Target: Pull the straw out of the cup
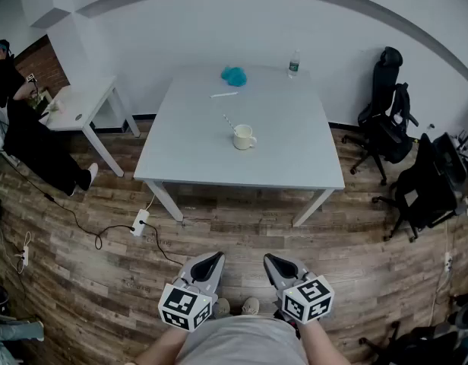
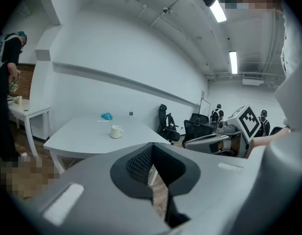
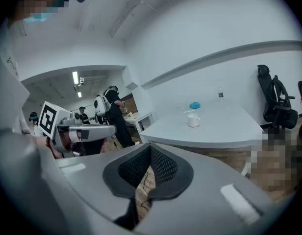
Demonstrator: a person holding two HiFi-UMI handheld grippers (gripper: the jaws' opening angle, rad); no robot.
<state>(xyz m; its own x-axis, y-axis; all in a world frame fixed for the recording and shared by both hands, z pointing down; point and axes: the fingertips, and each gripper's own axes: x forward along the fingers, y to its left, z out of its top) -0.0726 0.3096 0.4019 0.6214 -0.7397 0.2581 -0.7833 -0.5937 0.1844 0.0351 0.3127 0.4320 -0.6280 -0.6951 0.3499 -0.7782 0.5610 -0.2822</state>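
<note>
While they hover over the floor, well apart from the bench (image 1: 295, 154), the left gripper (image 1: 213, 257) and right gripper (image 1: 271, 258) both have their jaws pressed together on nothing. The straw (image 1: 228, 119) leans in the cup (image 1: 243, 138), mid-bench, untouched.

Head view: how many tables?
2. The large table stands ahead in the middle, holding the cup; the small table stands further left, near the picture's edge. Others may be out of frame.
</note>
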